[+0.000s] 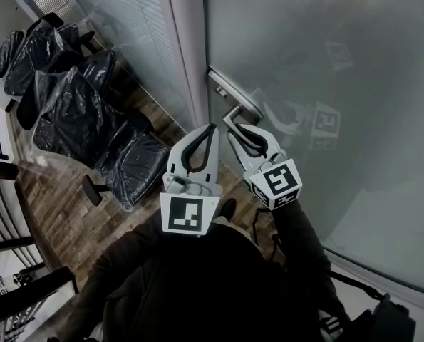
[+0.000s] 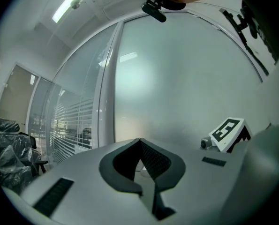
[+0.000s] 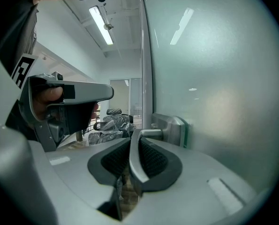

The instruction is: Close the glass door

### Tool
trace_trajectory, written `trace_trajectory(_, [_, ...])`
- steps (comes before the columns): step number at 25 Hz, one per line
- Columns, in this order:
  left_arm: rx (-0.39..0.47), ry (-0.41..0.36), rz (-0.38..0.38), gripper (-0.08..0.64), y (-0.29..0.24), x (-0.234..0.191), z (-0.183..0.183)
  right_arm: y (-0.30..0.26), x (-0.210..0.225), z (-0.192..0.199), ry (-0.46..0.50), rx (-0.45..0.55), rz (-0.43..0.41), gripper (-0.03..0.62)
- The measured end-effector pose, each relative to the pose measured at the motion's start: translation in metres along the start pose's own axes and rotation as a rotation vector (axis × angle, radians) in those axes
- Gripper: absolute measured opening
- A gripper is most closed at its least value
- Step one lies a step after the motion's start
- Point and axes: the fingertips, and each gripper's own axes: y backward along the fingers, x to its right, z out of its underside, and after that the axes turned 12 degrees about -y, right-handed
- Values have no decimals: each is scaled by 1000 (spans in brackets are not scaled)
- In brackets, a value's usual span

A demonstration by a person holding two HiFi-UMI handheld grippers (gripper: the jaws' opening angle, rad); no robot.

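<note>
The frosted glass door (image 1: 326,84) fills the right of the head view, with its metal lever handle (image 1: 231,117) near the door's edge. My right gripper (image 1: 241,130) is shut on the handle, and in the right gripper view the lever (image 3: 135,156) runs between the two pads back to its mounting plate (image 3: 173,129). Just to the left, my left gripper (image 1: 211,127) is shut with nothing in it, its tips close to the door's edge. In the left gripper view its closed tips (image 2: 139,141) point at the glass door (image 2: 186,78).
A grey door post (image 1: 187,41) stands beside the door's edge, and a glass wall with blinds (image 1: 137,27) runs left of it. Several office chairs wrapped in black plastic (image 1: 76,109) stand on the wooden floor (image 1: 62,212) at the left.
</note>
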Motion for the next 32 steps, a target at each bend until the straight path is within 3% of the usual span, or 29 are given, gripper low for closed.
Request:
trace_trajectory(7, [7,2,-2,-3,-1,0,-1,-2,3,1,22,-17,13,61])
trace_trajectory(13, [25,-8,-13,-3,-5,-3,-3,1,2,-5,169,-73,74,64])
trace_trajectory(16, [25,-6,-18,-3,-6,-5,0,10,-2,-24,199,-14,84,61])
trace_trajectory(21, [13,8,-24,-3,-5,-5,8,23,-10,-57,125,111,40,58])
trace_trajectory(22, [10,6,-22,-3,-5,-5,8,26,-13,-61,114,126,29,32])
trace_trajectory(28, [11,-3,-5,-3,-11,-2,8,36,-24,-69,36,158,-16,3])
trace_trajectory(32, [-15,-7,12,-3,-13,4,15,45,-21,-69,-28,186,8,2])
